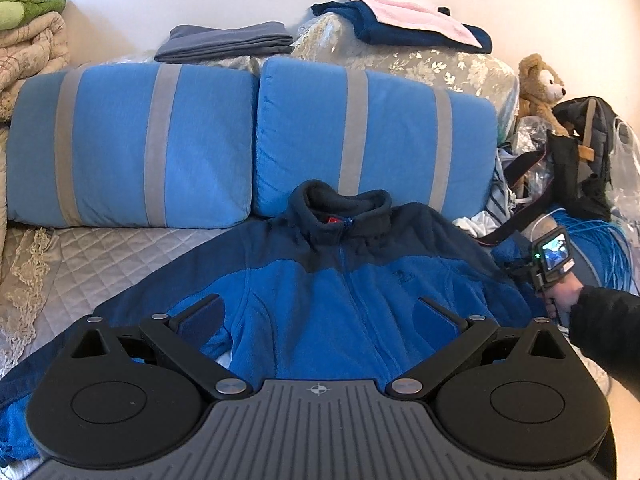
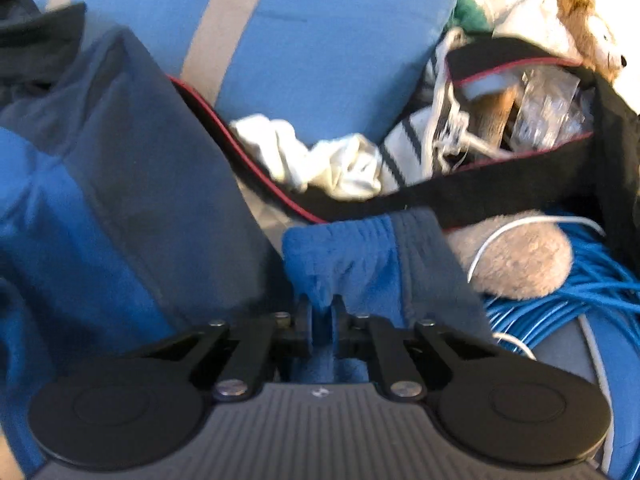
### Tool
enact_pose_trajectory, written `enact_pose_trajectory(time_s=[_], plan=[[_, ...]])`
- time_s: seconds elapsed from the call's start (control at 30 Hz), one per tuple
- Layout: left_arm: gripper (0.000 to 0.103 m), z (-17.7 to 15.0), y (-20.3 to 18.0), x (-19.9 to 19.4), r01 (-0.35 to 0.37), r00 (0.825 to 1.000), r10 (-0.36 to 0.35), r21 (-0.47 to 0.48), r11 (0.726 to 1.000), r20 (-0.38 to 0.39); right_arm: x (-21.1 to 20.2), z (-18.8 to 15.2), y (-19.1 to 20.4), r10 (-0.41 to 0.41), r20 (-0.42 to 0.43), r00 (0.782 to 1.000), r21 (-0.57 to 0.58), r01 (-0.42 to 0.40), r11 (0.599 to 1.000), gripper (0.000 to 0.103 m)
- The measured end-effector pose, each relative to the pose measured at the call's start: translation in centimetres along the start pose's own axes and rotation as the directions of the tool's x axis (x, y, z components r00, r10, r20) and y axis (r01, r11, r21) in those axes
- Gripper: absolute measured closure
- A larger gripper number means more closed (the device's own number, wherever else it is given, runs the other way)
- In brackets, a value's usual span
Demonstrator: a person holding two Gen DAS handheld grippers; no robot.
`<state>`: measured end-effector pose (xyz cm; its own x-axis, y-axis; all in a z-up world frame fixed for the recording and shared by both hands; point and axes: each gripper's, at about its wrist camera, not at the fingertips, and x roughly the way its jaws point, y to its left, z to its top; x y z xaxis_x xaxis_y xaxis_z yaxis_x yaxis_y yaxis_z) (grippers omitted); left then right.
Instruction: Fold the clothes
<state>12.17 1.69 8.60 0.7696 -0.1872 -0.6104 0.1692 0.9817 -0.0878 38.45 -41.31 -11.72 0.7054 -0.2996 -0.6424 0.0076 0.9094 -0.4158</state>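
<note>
While the fuzzy 2-tone blue fleece (image 1: pixel 320 280) lies flat on quilted bedding (image 1: pixel 100 252), the left tool (image 1: pixel 320 316) gapes empty; the right tool (image 2: pixel 320 312) pinches its ribbed cuff (image 2: pixel 344 248).

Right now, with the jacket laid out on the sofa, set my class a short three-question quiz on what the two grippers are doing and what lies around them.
1. True or false: the left gripper is clamped on the fleece jacket.
2. Which part of the jacket does the right gripper pinch? A) the collar B) a sleeve cuff C) the bottom hem
3. Fill the gap: the teddy bear sits at the ____ end of the sofa, as the left wrist view shows it.

Key: 1 false, its fingers stand wide apart above the chest. 2 B, blue cuff fabric sits between the closed fingers. 3 right.
</note>
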Motion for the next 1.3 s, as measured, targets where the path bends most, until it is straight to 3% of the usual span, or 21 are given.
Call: enact_pose_trajectory(time_s=[0.3,0.53,0.6,0.7,0.77,0.83,0.97,1.07,1.1,1.13,1.17,1.2,1.23,1.3], plan=[[0.001,0.4,-0.5,-0.7,-0.002,1.0,0.002,-0.008,1.0,0.017,-6.7,1.0,-3.5,0.065,0.213,0.975,0.028,-0.072,0.997,0.096],[0.001,0.7,-0.1,-2.3,-0.012,0.999,0.013,-0.024,1.0,0.049,-12.9,5.1,-5.8,0.166,0.373,0.913,0.029,-0.19,0.981,0.096],[0.001,0.7,0.1,-2.9,-0.017,0.998,0.019,-0.033,0.999,0.061,-14.9,6.8,-6.1,0.194,0.419,0.887,0.021,-0.223,0.975,0.096],[0.001,0.9,0.5,-3.6,-0.023,0.997,0.027,-0.047,0.999,0.079,-19.1,9.7,-5.8,0.263,0.507,0.821,-0.009,-0.3,0.954,0.095],[0.001,1.0,0.8,-4.2,-0.027,0.995,0.032,-0.056,0.998,0.09,-22.3,11.7,-4.6,0.326,0.559,0.762,-0.072,-0.347,0.935,0.095],[0.001,1.1,1.1,-4.7,-0.031,0.994,0.038,-0.065,0.997,0.102,-25.9,13.5,-2.0,0.41,0.596,0.69,-0.177,-0.385,0.906,0.096],[0.001,1.3,1.0,-6.2,-0.044,0.99,0.055,-0.087,0.995,0.127,-32.1,14.8,4.8,0.602,0.585,0.543,-0.421,-0.431,0.798,0.096],[0.001,1.1,1.7,-7.0,-0.058,0.989,0.071,-0.1,0.993,0.132,-35.4,13.7,10.6,0.777,0.456,0.434,-0.622,-0.469,0.626,0.095],[0.001,1.1,1.9,-7.3,-0.062,0.988,0.076,-0.103,0.993,0.133,-36.2,13.0,12.6,0.829,0.383,0.409,-0.694,-0.465,0.55,0.094],[0.001,0.9,2.1,-7.5,-0.067,0.988,0.08,-0.103,0.992,0.133,-36.8,12.3,14.0,0.867,0.301,0.397,-0.747,-0.466,0.473,0.091],[0.001,0.8,2.3,-7.7,-0.072,0.987,0.085,-0.104,0.992,0.133,-37.3,11.7,14.9,0.892,0.232,0.387,-0.786,-0.467,0.406,0.082],[0.001,0.7,2.6,-7.9,-0.076,0.987,0.09,-0.104,0.992,0.133,-37.5,11.1,15.3,0.903,0.193,0.384,-0.81,-0.457,0.368,0.07],[0.001,0.7,2.8,-8.0,-0.079,0.987,0.093,-0.106,0.991,0.131,-37.8,10.8,15.6,0.904,0.177,0.39,-0.82,-0.449,0.355,0.062],[0.001,0.6,3.2,-7.8,-0.081,0.988,0.094,-0.106,0.991,0.122,-37.6,10.8,14.6,0.891,0.2,0.407,-0.799,-0.458,0.389,0.047]])
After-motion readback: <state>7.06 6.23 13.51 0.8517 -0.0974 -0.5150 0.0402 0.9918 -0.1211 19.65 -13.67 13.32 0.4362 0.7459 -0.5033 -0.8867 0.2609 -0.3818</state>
